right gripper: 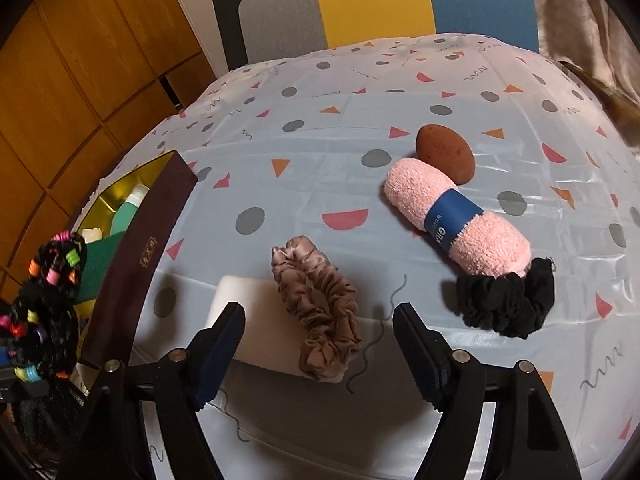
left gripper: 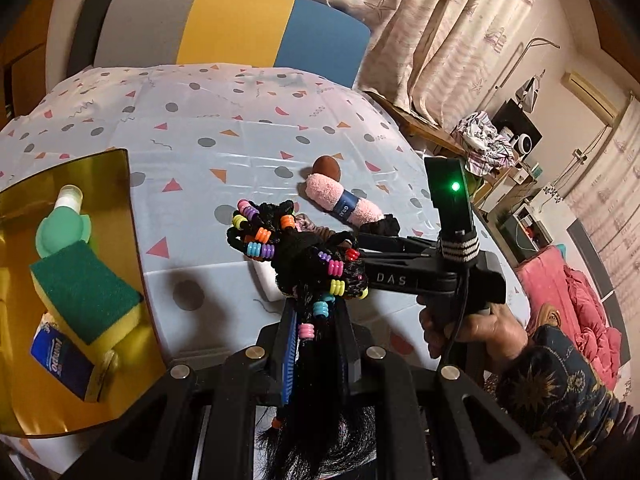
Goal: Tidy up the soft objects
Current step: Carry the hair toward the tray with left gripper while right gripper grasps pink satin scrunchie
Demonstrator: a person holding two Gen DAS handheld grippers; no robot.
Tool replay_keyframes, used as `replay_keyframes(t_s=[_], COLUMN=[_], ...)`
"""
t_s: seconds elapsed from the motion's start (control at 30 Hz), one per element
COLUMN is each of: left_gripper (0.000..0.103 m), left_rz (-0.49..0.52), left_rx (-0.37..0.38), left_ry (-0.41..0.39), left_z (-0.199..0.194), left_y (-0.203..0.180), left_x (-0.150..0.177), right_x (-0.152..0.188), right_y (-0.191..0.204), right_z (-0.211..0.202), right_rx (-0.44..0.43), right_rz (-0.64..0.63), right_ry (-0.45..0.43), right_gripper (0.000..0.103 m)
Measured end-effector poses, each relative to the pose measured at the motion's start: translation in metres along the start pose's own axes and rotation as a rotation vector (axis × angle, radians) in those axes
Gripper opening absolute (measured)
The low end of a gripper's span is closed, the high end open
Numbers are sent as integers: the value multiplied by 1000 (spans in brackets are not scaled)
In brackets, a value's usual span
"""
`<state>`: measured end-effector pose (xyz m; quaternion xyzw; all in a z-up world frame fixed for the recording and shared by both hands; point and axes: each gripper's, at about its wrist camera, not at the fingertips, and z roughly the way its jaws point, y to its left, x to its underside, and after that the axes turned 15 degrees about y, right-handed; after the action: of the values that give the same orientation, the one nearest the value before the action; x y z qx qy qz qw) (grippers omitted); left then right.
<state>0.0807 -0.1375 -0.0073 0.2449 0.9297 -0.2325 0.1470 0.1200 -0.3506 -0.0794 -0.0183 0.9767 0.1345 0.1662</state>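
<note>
My left gripper (left gripper: pixel 316 312) is shut on a black braided hair tie with bright plastic beads (left gripper: pixel 304 248), held above the table beside the gold tray (left gripper: pixel 120 200). The same beaded hair tie (right gripper: pixel 44 300) shows at the left edge of the right wrist view. My right gripper (right gripper: pixel 320 344) stands open low over the table. A brown satin scrunchie (right gripper: pixel 316 312) lies between its fingers on a white pad (right gripper: pixel 248 320), and the pads do not touch it. A black scrunchie (right gripper: pixel 508 304), a rolled pink towel with a blue band (right gripper: pixel 456 220) and a brown egg-shaped sponge (right gripper: pixel 446 152) lie to the right.
The gold tray holds a green bottle (left gripper: pixel 62 228), a green and yellow sponge (left gripper: pixel 86 292) and a blue tissue pack (left gripper: pixel 60 364). Its dark outer wall (right gripper: pixel 132 264) stands left of the right gripper. A patterned cloth (right gripper: pixel 360 92) covers the table, with a striped chair back (left gripper: pixel 232 24) behind.
</note>
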Motion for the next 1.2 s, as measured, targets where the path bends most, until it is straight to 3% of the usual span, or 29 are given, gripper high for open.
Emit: replay_keyframes(t_s=[0.07, 0.13, 0.17, 0.2, 0.27, 0.3, 0.43, 0.7, 0.93, 1.07, 1.2], left_gripper=[15, 15, 15, 15, 15, 15, 15, 15, 15, 15, 16], left_rz=[-1, -3, -5, -5, 3, 5, 0, -78, -229, -250, -279], left_rx=[-5, -8, -10, -11, -22, -27, -28, -41, -161, -294, -377], left_ry=[-2, -6, -7, -7, -11, -13, -22, -78, -140, -98, -50], left_z=[-2, -4, -5, -6, -7, -8, -14, -49, -87, -88, -77], left_y=[1, 1, 0, 0, -2, -3, -1, 30, 108, 157, 200], left_x=[2, 3, 4, 5, 6, 7, 8, 16, 15, 2, -11], right_x=[-1, -2, -2, -2, -2, -2, 1, -2, -1, -1, -1], right_y=[2, 6, 8, 9, 12, 13, 17, 3, 5, 5, 5], right_z=[3, 7, 10, 11, 14, 15, 14, -1, -5, -4, -3], right_rx=[2, 4, 11, 19, 27, 24, 49, 51, 58, 55, 58], right_rz=[-16, -40, -52, -61, -83, -87, -108, -30, -32, -37, -39], right_ry=[10, 27, 37, 42, 48, 52, 46, -3, -12, -10, -5], right_gripper=[72, 57, 55, 48, 24, 20, 18, 18, 18, 18, 18])
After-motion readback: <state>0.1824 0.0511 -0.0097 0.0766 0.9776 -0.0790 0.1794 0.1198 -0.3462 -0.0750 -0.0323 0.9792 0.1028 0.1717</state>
